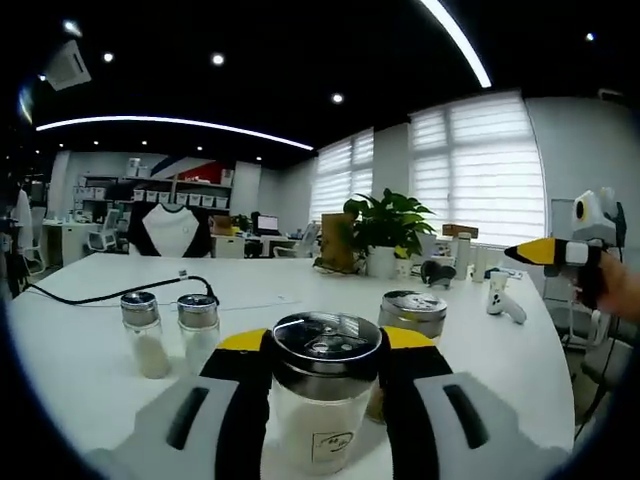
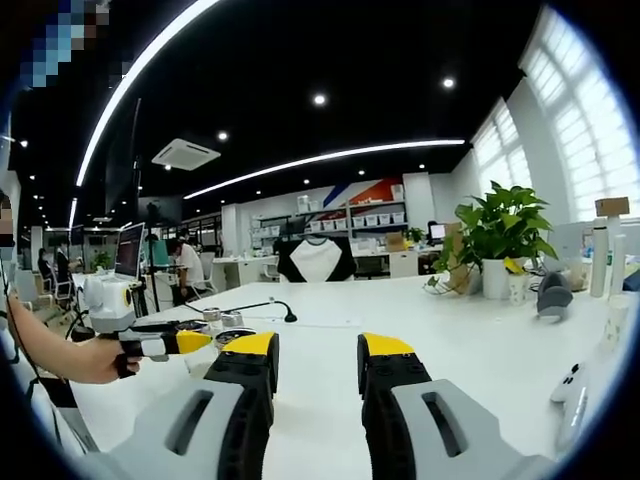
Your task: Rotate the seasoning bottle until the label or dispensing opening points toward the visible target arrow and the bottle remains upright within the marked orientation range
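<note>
Left gripper view: your left gripper (image 1: pixel 325 395) pinches the seasoning bottle (image 1: pixel 325 390) on the near table (image 1: pixel 90 290). Twist slowly, keeping it upright. Your right gripper (image 2: pixel 316 375) hangs spread, holding nothing.

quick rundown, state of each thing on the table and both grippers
seasoning bottle: upright, lid on, clamped between the left gripper jaws
two small shakers: upright, capped, side by side
jar behind: upright, lid on
black cable: lying loose on the white table
right gripper: open, holding nothing
</note>
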